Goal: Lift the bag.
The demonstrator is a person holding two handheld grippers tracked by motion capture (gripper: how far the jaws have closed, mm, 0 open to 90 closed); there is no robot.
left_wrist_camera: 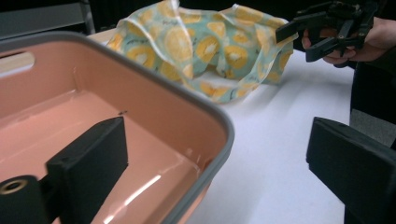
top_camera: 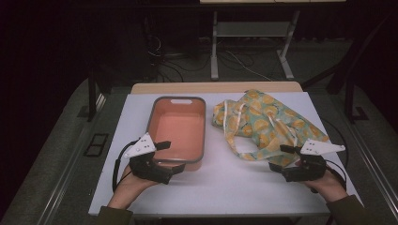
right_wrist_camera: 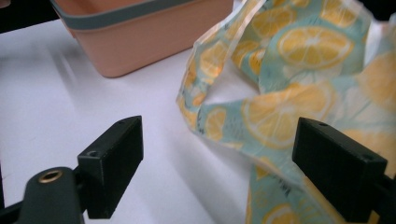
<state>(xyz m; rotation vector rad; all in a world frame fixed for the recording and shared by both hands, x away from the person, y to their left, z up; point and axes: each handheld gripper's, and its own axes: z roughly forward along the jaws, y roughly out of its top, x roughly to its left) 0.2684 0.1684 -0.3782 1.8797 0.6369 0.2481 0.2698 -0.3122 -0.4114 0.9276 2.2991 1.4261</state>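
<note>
Cloth (top_camera: 263, 123) with a lemon print lies crumpled on the white worktop (top_camera: 225, 183), just right of an empty pink tub (top_camera: 177, 131). Left tool (top_camera: 162, 157) straddles the tub's near rim, released; right tool (top_camera: 285, 159) gapes at the cloth's edge. Likely next: pinch the cloth.

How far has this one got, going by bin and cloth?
Nothing looks done: the pink bin is empty and the lemon-print cloth lies crumpled beside it. In hand: left gripper open astride the bin's near rim, right gripper open at the cloth's edge. Everything else remains.
</note>
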